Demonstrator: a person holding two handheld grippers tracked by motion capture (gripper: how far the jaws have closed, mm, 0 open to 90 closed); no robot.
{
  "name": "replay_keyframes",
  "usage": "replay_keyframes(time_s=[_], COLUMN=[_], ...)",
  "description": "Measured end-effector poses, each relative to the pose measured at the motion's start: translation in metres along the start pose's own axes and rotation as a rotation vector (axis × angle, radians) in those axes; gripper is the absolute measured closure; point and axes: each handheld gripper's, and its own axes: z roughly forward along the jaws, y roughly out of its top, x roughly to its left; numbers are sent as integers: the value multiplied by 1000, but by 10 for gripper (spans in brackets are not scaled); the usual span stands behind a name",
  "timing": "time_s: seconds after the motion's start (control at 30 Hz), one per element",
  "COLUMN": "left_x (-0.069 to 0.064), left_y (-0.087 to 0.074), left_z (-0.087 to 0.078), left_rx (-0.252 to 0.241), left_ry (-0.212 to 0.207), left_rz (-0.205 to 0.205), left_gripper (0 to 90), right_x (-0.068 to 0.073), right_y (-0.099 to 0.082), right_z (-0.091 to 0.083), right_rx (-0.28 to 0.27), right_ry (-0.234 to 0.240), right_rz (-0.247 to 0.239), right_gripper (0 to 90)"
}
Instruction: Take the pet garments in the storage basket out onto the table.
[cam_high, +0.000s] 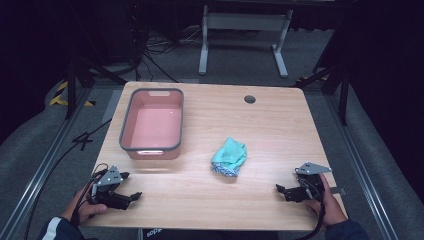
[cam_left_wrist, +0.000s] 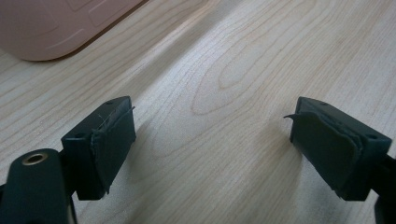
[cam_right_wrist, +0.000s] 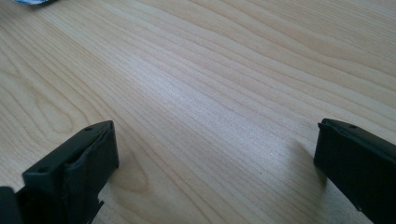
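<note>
We see a wooden table (cam_high: 280, 130) with a pink bin (cam_high: 152, 124) standing toward its far left, rimmed in grey and with nothing visible inside. A crumpled teal cloth (cam_high: 229, 157) lies near the middle of the table, to the right of the bin and well apart from it. Our left gripper (cam_high: 131, 186) sits at the near left corner, held in the left hand (cam_high: 84, 206), its jaws spread wide with nothing between them; in the left gripper view we look past those jaws at bare wood, with a corner of the bin at the upper left. Our right gripper (cam_high: 281, 189) sits at the near right edge, held in the right hand (cam_high: 330, 202), pointing toward the table's middle. In the right gripper view its jaws stand wide apart over bare wood grain, gripping nothing, and a sliver of the cloth shows at the top left corner. Both grippers are well apart from the cloth and the bin.
</note>
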Motion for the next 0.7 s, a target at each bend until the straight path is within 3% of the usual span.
replay_keyframes(time_s=[0.7], left_x=[0], left_y=[1], left_z=[1], left_rx=[-1], left_ry=[0], left_rz=[3], left_gripper=[130], right_x=[0], right_y=[0], right_z=[0], right_rx=[0], right_ry=[0], right_rz=[1], right_gripper=[0])
